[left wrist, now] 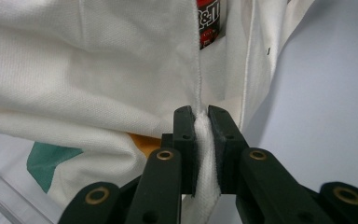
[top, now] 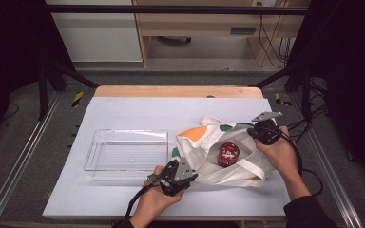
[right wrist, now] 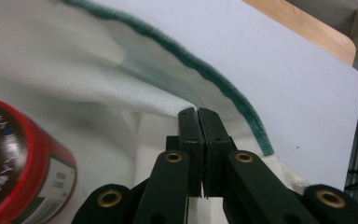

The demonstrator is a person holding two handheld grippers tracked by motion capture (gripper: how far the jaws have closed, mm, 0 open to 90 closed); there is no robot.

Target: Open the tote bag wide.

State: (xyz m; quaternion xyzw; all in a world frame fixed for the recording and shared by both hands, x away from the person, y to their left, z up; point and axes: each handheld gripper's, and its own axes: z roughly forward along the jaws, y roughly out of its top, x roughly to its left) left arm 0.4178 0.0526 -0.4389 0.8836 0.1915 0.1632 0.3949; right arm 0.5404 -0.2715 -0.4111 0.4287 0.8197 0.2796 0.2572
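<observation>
A pale blue-grey table top (top: 138, 111), with a strip of bare wood (top: 178, 91) along its far edge, occupies the centre of the high view. Dark metal frame rails (top: 9, 175) run down the lower left and lower right, and a grey floor, pale cabinets (top: 95, 28) and hanging cables (top: 271, 38) fill the upper part of the frame.

A white cloth bag (top: 209, 142) with orange and green patches lies right of centre on the table, its mouth open. A red can (top: 228, 154) lies inside it. An empty clear plastic tray (top: 126, 154) sits just left of the bag.

The left gripper (top: 183, 175), at lower centre, has its jaws pressed together on a fold of the bag's white edge, as the left gripper view shows (left wrist: 204, 140). The right gripper (top: 254, 129), at the bag's upper right, has its jaws closed flat together (right wrist: 199, 114); whether cloth lies between them cannot be told. In the right gripper view the can (right wrist: 18, 163) lies at lower left.
</observation>
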